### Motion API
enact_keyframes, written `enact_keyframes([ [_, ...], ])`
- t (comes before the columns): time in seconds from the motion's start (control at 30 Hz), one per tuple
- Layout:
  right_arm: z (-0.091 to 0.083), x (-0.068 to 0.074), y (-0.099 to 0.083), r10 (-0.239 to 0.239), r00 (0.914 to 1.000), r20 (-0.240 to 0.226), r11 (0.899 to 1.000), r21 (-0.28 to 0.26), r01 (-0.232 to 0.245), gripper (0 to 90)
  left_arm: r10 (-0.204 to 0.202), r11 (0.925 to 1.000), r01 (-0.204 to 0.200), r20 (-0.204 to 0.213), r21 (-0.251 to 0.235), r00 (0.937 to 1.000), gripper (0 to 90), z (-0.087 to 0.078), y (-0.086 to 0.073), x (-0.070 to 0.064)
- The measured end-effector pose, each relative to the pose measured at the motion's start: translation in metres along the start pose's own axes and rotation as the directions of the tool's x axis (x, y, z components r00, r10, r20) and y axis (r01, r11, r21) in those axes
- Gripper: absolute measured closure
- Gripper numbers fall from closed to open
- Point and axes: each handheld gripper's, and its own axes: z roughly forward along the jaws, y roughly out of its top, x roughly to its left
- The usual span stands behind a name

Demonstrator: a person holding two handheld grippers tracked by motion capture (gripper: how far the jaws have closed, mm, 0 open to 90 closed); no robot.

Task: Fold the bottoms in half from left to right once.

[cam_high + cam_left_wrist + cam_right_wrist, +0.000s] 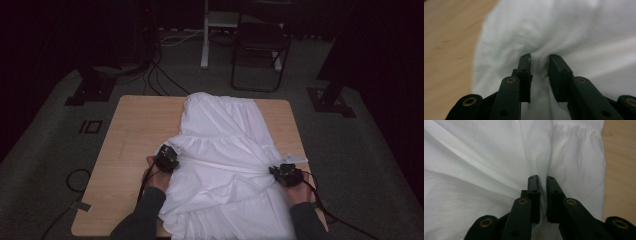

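High view: left gripper point(167, 161) and right gripper point(287, 174) jaws pinch the white garment point(220, 135)

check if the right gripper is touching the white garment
Touching. In the right gripper view, the right gripper has its jaws nearly shut on a pinched fold of the white garment.
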Motion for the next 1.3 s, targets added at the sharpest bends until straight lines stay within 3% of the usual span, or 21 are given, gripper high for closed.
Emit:
enact_keyframes([
  [0.1, 0.012, 0.001, 0.013, -0.011, 0.9999, 0.01, 1.0, 0.002, 0.011, 84.1, -0.029, 0.9994, 0.029, -0.004, 0.017, 0.9996, 71.9, 0.014, 0.01, 0.017],
  [0.27, 0.031, -0.004, 0.033, 0.006, 0.9995, 0.031, 1.0, 0.001, -0.006, 84.8, -0.013, 0.9994, 0.015, -0.06, 0.031, 0.9981, 72.7, 0.03, 0.025, 0.021],
  [0.33, 0.039, -0.007, 0.04, 0.015, 0.9988, 0.046, 1.0, 0.0, -0.015, 84.8, -0.03, 0.999, 0.032, -0.065, 0.032, 0.9974, 72.7, 0.036, 0.031, 0.023],
  [0.43, 0.047, -0.012, 0.049, 0.038, 0.9976, 0.058, 0.999, 0.004, -0.038, 84.0, -0.068, 0.9974, 0.068, -0.02, 0.024, 0.9975, 67.1, 0.038, 0.033, 0.031],
  [0.5, 0.048, -0.012, 0.053, 0.044, 0.9964, 0.073, 0.999, 0.023, -0.045, 73.6, -0.087, 0.9962, 0.087, 0.023, 0.009, 0.9959, 61.4, 0.031, 0.029, 0.037],
  [0.6, 0.038, -0.009, 0.056, 0.071, 0.9946, 0.076, 0.997, -0.011, -0.07, 56.9, -0.115, 0.9913, 0.118, 0.053, -0.059, 0.992, 57.1, 0.009, 0.017, 0.045],
  [0.7, 0.018, 0.005, 0.06, 0.046, 0.9971, 0.061, 0.995, -0.086, -0.04, 50.8, -0.128, 0.9833, 0.14, 0.101, -0.116, 0.9866, 53.8, -0.021, 0.0, 0.055],
  [0.83, 0.002, 0.031, 0.068, -0.016, 0.9989, -0.045, 0.991, -0.137, 0.01, 50.3, -0.139, 0.9729, 0.162, 0.137, -0.166, 0.9807, 52.4, -0.056, -0.023, 0.061],
  [0.87, 0.001, 0.038, 0.069, -0.034, 0.9972, -0.067, 0.991, -0.134, 0.025, 50.0, -0.135, 0.9726, 0.162, 0.162, -0.167, 0.9775, 51.8, -0.064, -0.031, 0.061],
  [0.93, 0.003, 0.05, 0.069, -0.064, 0.9908, -0.119, 0.99, -0.134, 0.048, 49.2, -0.115, 0.9754, 0.142, 0.158, -0.169, 0.9806, 50.9, -0.077, -0.048, 0.06],
  [0.97, 0.003, 0.05, 0.069, -0.064, 0.9908, -0.119, 0.99, -0.134, 0.048, 49.2, -0.115, 0.9754, 0.142, 0.158, -0.169, 0.9806, 50.9, -0.077, -0.048, 0.06],
  [1.0, 0.006, 0.056, 0.069, -0.071, 0.9875, -0.141, 0.99, -0.131, 0.052, 49.6, -0.117, 0.9786, 0.145, 0.182, -0.146, 0.9764, 50.9, -0.084, -0.066, 0.058],
  [1.07, 0.017, 0.071, 0.067, -0.111, 0.9772, -0.181, 0.991, -0.098, 0.094, 49.0, -0.117, 0.9825, 0.141, 0.185, -0.122, 0.9759, 50.8, -0.092, -0.084, 0.054],
  [1.17, 0.027, 0.077, 0.064, -0.119, 0.9722, -0.202, 0.992, -0.073, 0.106, 46.9, -0.134, 0.9817, 0.161, 0.234, -0.101, 0.9629, 50.0, -0.103, -0.109, 0.048],
  [1.2, 0.03, 0.079, 0.062, -0.131, 0.9713, -0.199, 0.991, -0.054, 0.122, 53.5, -0.143, 0.98, 0.173, 0.259, -0.098, 0.9552, 49.7, -0.108, -0.117, 0.045],
  [1.27, 0.029, 0.083, 0.058, -0.166, 0.963, -0.212, 0.986, -0.038, 0.162, 76.1, -0.134, 0.9797, 0.172, 0.304, -0.102, 0.943, 48.2, -0.116, -0.125, 0.04],
  [1.3, 0.026, 0.084, 0.057, -0.18, 0.9614, -0.208, 0.984, -0.042, 0.175, 81.7, -0.123, 0.9801, 0.165, 0.315, -0.11, 0.941, 47.8, -0.121, -0.128, 0.037],
])
